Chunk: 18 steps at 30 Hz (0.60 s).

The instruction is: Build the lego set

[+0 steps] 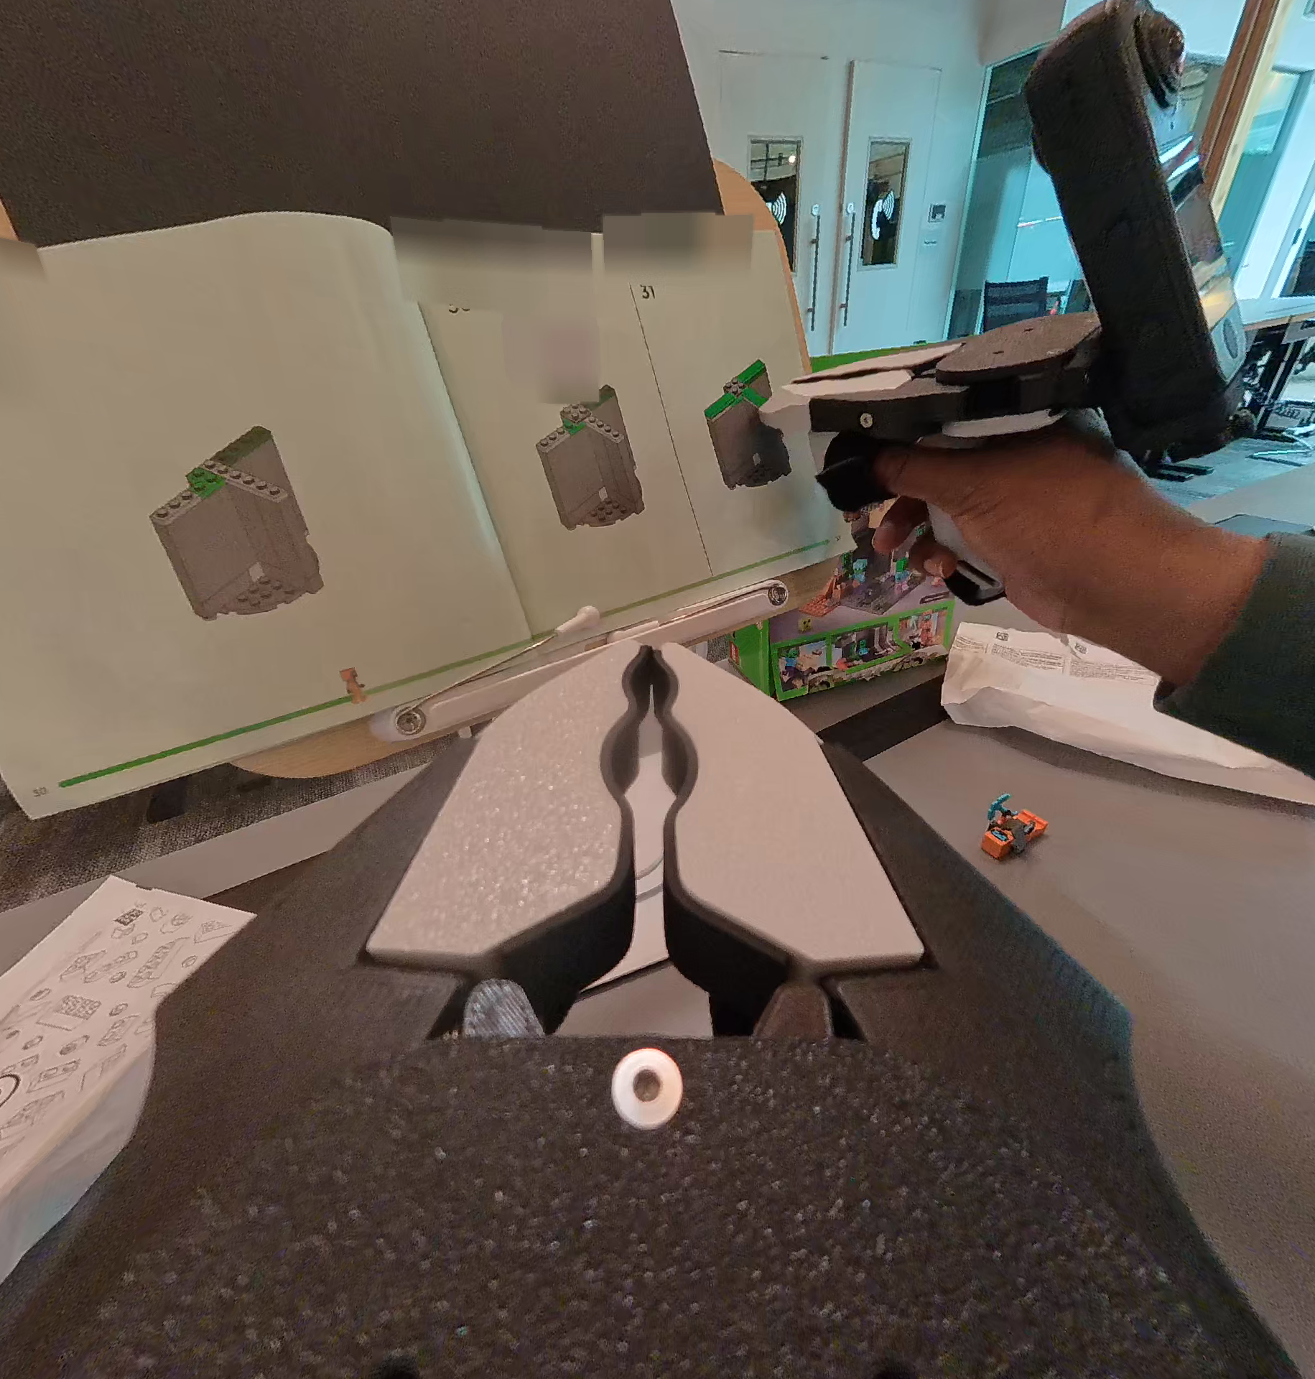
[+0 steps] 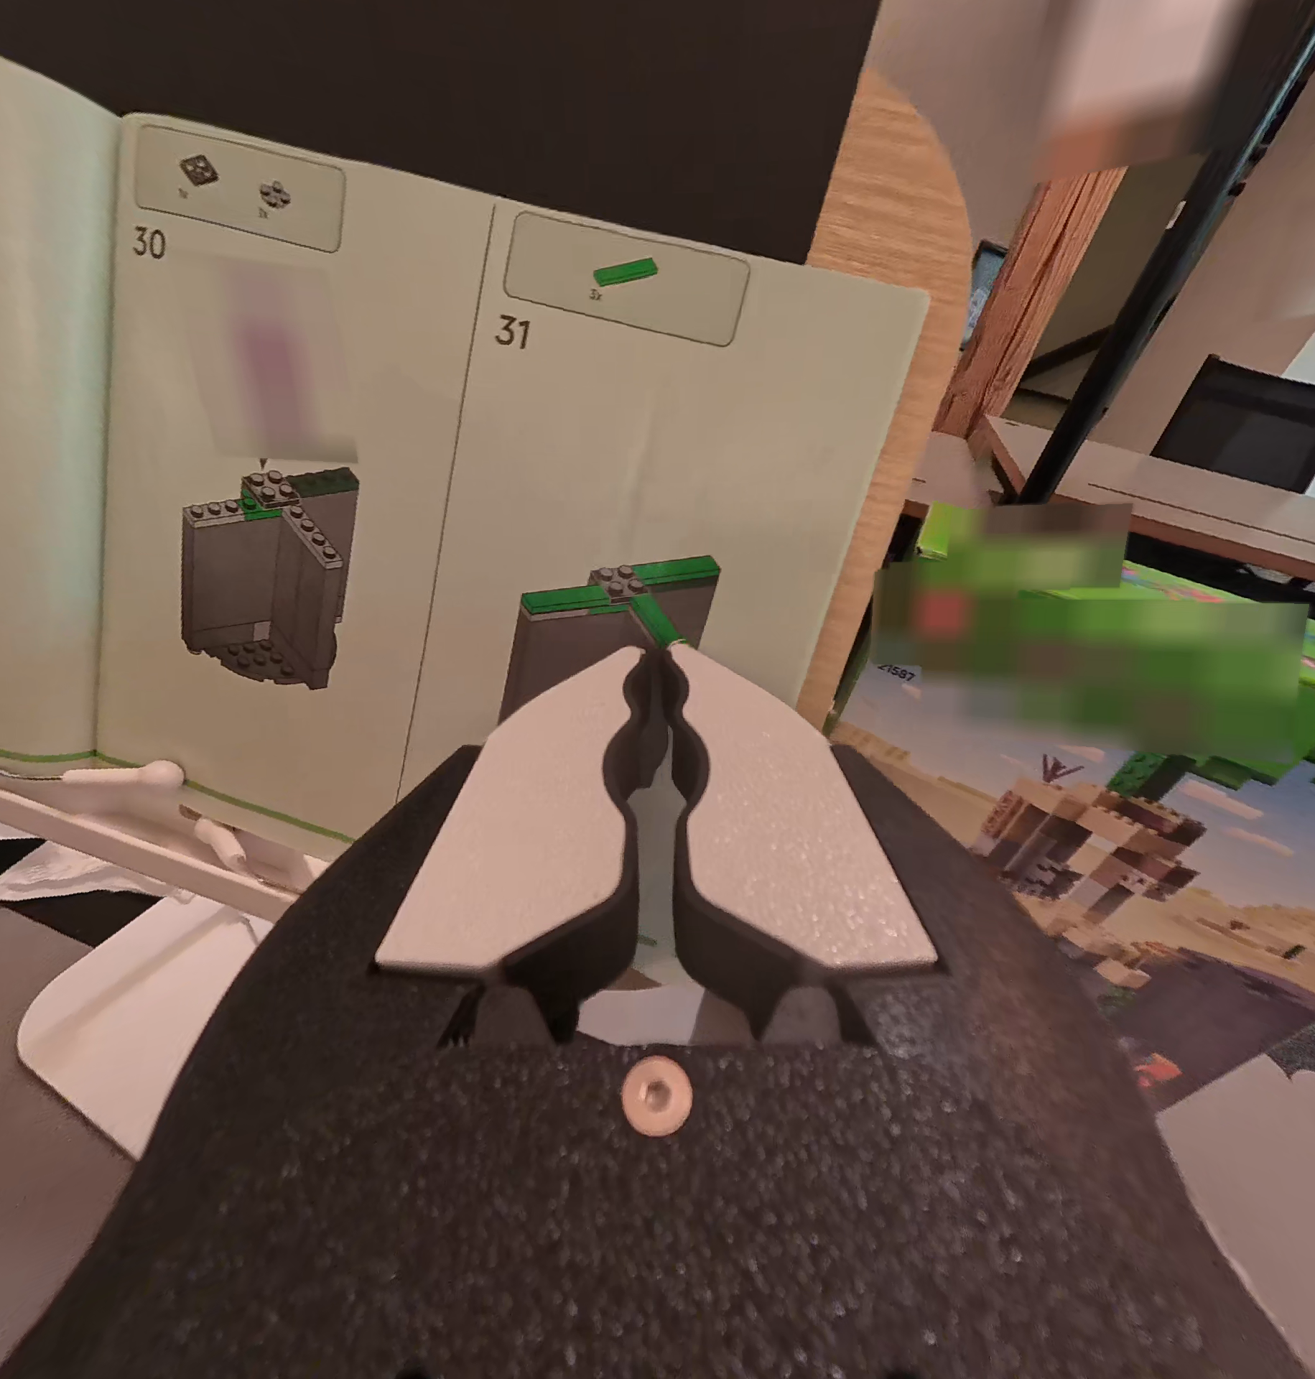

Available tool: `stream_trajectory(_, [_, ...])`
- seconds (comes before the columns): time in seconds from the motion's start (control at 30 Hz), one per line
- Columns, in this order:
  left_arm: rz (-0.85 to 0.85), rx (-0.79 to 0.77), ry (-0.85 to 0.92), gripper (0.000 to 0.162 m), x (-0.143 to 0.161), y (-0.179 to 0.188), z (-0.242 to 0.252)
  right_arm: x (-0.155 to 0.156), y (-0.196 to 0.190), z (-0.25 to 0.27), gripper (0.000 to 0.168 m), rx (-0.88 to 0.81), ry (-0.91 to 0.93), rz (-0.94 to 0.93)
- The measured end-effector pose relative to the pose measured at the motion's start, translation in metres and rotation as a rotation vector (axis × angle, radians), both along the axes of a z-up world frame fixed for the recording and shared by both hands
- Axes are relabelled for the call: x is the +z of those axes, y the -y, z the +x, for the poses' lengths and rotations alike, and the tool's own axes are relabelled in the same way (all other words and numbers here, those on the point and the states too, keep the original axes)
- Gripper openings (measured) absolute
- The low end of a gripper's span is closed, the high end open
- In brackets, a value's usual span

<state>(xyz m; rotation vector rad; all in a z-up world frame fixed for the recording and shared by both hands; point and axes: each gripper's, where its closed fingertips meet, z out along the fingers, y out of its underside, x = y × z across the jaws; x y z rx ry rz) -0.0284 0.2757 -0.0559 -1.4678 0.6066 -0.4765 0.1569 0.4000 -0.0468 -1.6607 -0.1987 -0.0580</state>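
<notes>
Propped booklet blocks ahead – bare tabletop rightward, small model

Left gripper: level, pointing forward, its two pale fingers pressed together at the tips, nothing between them.
Right gripper: fingertips meeting, a narrow wavy gap behind them, nothing gripped.
Right gripper, left wrist view: raised high, pointing leftward, held roughly level.
Right hand: wrapped around the handle beneath the gripper body, one finger curled on the black trigger.
Right forearm: in a dark grey-green sleeve, coming in from the right edge.
</notes>
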Motion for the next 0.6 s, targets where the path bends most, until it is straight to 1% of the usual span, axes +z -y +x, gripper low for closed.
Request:
stream_trajectory(0.17, [-0.001, 0.002, -0.001, 0.000, -0.001, -0.001, 0.000, 0.010, -0.004, 0.004, 0.001, -0.012, 0.010, 0.011])
stream_trajectory(0.37, [-0.004, 0.008, 0.001, 0.000, -0.001, -0.003, -0.001, 0.016, -0.007, -0.004, 0.003, 0.002, 0.016, 0.019])
stream_trajectory(0.6, [-0.001, 0.020, -0.003, 0.000, -0.001, -0.002, -0.004, 0.008, 0.000, -0.023, 0.002, 0.043, 0.024, 0.012])
